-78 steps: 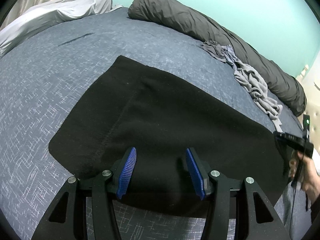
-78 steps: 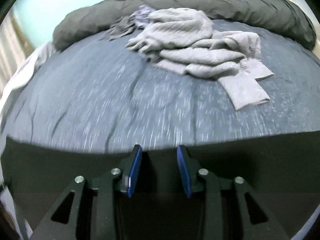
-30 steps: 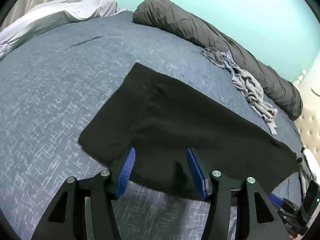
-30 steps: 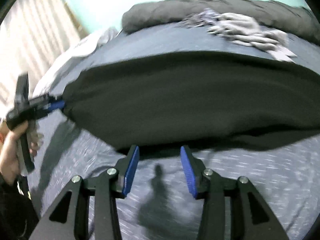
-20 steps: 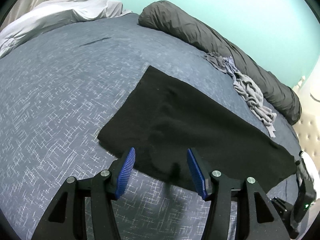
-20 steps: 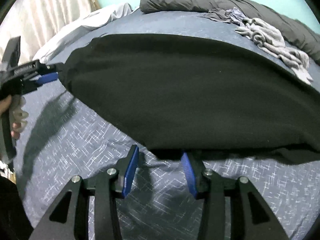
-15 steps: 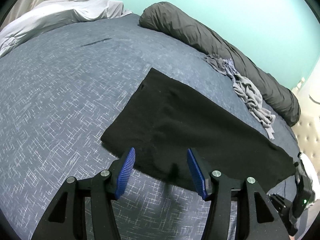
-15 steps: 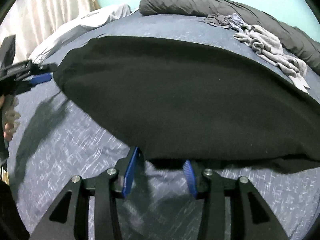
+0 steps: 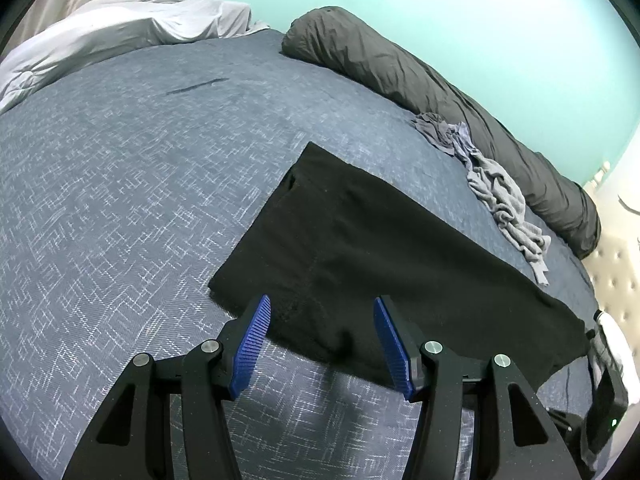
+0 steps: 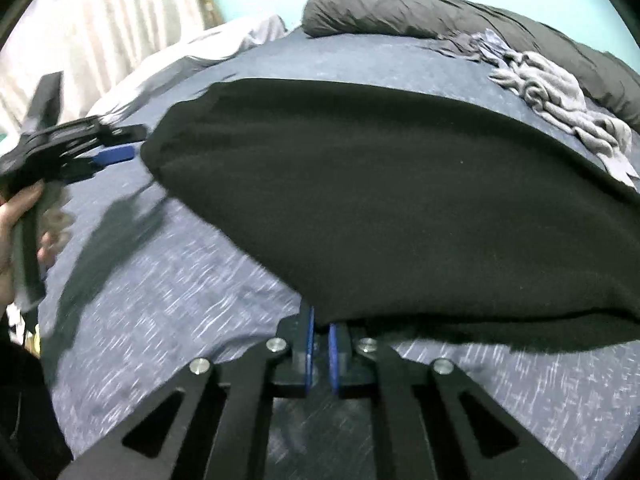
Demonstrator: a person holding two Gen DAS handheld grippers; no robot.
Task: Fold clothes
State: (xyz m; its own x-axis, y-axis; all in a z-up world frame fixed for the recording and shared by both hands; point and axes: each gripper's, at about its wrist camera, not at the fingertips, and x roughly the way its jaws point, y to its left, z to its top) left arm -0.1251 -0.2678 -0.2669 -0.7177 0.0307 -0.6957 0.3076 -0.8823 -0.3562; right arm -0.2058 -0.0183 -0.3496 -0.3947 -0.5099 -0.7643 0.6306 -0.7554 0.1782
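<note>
On the bed (image 9: 120, 184), a black garment (image 9: 360, 248) lies spread flat w/ wide bare blue bedspread to its left. Right hand-held gripper (image 10: 318, 354) has just been closing, its blue pads now clenched on the garment's near edge. Left hand-held gripper (image 9: 320, 344) is released, pads wide apart over the opposite near edge, not pinching it. Crumpled grey clothes (image 9: 508, 208) lie beside a dark grey rolled duvet (image 9: 420, 84) at the far edge, well apart from the garment.
</note>
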